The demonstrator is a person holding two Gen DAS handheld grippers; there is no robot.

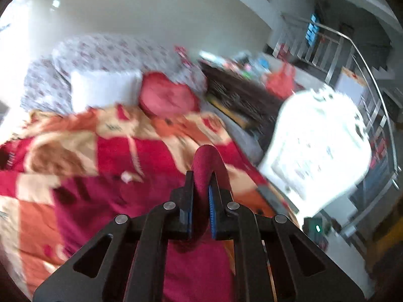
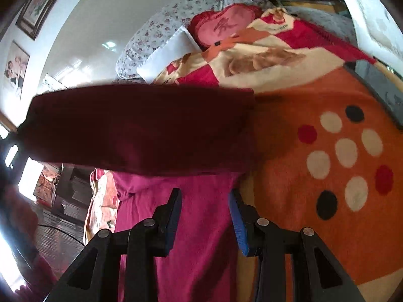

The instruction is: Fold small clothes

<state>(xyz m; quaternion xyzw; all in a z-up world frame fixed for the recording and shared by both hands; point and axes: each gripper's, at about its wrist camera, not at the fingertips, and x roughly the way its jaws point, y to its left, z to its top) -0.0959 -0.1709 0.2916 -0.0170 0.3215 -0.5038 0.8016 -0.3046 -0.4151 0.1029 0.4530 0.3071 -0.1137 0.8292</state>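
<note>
A dark red small garment [image 1: 205, 166] is pinched between my left gripper's [image 1: 200, 191] blue-padded fingers; a fold of it bulges up above the fingertips. In the right wrist view the same garment [image 2: 141, 128] hangs as a wide dark band across the frame, with a brighter magenta part [image 2: 201, 216] running down between the fingers. My right gripper [image 2: 205, 196] is open, its fingers either side of the magenta cloth without closing on it. Both are above a red, orange and cream blanket [image 1: 88, 156].
The blanket [image 2: 314, 136] covers a bed with a floral pillow [image 1: 105, 52], a white pillow [image 1: 103, 88] and a red cushion [image 1: 168, 95]. A white chair [image 1: 317, 141] stands to the right, a dark wooden cabinet [image 1: 239, 95] behind it.
</note>
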